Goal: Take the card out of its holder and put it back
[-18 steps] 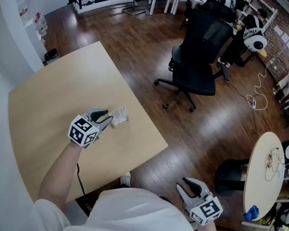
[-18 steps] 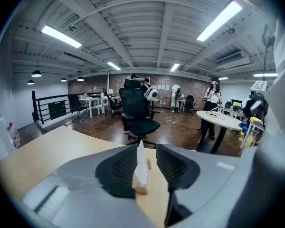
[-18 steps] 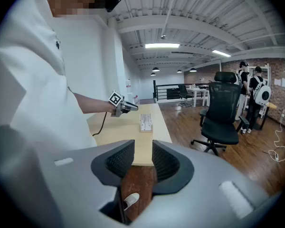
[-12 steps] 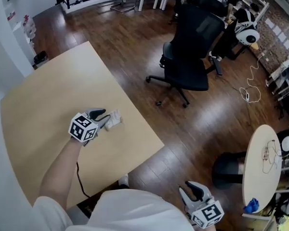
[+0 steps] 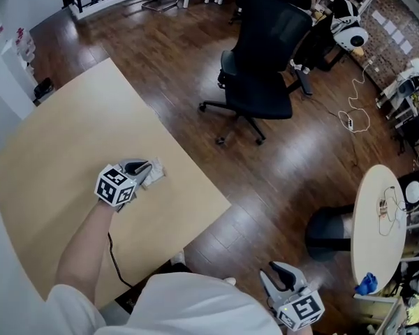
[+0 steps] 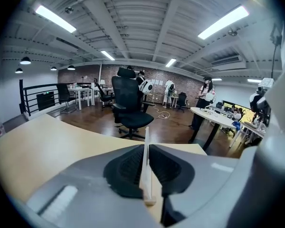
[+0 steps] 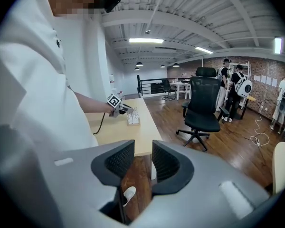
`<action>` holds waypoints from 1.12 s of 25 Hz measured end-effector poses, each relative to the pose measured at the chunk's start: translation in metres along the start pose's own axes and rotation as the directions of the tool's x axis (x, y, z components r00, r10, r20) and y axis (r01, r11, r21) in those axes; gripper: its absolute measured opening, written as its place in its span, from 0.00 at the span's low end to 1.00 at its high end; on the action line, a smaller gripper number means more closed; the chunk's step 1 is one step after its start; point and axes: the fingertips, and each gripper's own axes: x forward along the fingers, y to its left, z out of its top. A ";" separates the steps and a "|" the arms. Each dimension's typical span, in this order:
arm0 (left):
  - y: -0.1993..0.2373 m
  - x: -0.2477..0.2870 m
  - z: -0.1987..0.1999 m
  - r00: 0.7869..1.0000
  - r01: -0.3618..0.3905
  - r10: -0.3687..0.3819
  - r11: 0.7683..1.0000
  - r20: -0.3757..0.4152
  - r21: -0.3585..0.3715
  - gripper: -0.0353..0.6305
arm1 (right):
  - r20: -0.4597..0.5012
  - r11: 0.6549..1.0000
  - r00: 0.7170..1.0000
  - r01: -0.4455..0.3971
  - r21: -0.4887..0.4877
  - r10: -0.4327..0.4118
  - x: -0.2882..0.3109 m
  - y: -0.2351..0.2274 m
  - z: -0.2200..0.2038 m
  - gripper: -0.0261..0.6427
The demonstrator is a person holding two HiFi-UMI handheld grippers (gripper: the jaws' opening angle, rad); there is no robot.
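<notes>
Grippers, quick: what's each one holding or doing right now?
Left gripper: closed on the card, which stands edge-on between its jaws.
Right gripper: open, nothing between its jaws.

Card (image 6: 146,163) edge-on; face unseen

A dark wooden floor (image 5: 195,61) fills the room, with a black office chair (image 5: 262,54) at 1 o'clock and a round white table (image 5: 373,257) at 4 o'clock. Strip lights (image 6: 54,18) line the white ceiling (image 6: 147,13).
</notes>
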 end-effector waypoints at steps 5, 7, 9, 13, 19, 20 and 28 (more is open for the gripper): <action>-0.004 0.003 0.001 0.999 0.036 -0.036 0.999 0.004 -0.004 0.08 | -0.009 1.000 1.000 0.014 0.005 -0.014 -0.006 -0.004 -0.007 0.22; -0.003 0.002 0.004 0.999 0.037 -0.037 0.999 0.009 -0.011 0.08 | -0.009 1.000 1.000 0.012 0.004 -0.012 -0.006 -0.004 -0.006 0.22; -0.002 0.000 0.009 0.999 0.034 -0.034 0.999 0.018 -0.017 0.08 | -0.007 1.000 1.000 0.009 0.003 -0.009 -0.006 -0.004 -0.007 0.22; -0.003 -0.008 0.021 0.999 0.030 -0.030 1.000 0.037 -0.007 0.08 | 0.003 1.000 1.000 -0.003 -0.002 0.003 -0.004 -0.002 -0.007 0.22; -0.005 -0.032 0.048 0.997 0.013 -0.014 1.000 0.081 0.018 0.08 | 0.024 0.999 0.999 -0.029 -0.013 0.030 -0.001 0.002 -0.005 0.22; -0.006 -0.037 0.051 0.996 0.007 -0.009 1.000 0.088 0.023 0.08 | 0.026 0.999 0.999 -0.034 -0.014 0.034 -0.001 0.003 -0.005 0.22; -0.024 -0.079 0.074 0.988 -0.057 0.052 0.998 0.149 0.028 0.08 | 0.060 0.995 0.994 -0.087 -0.040 0.089 -0.002 0.002 -0.009 0.22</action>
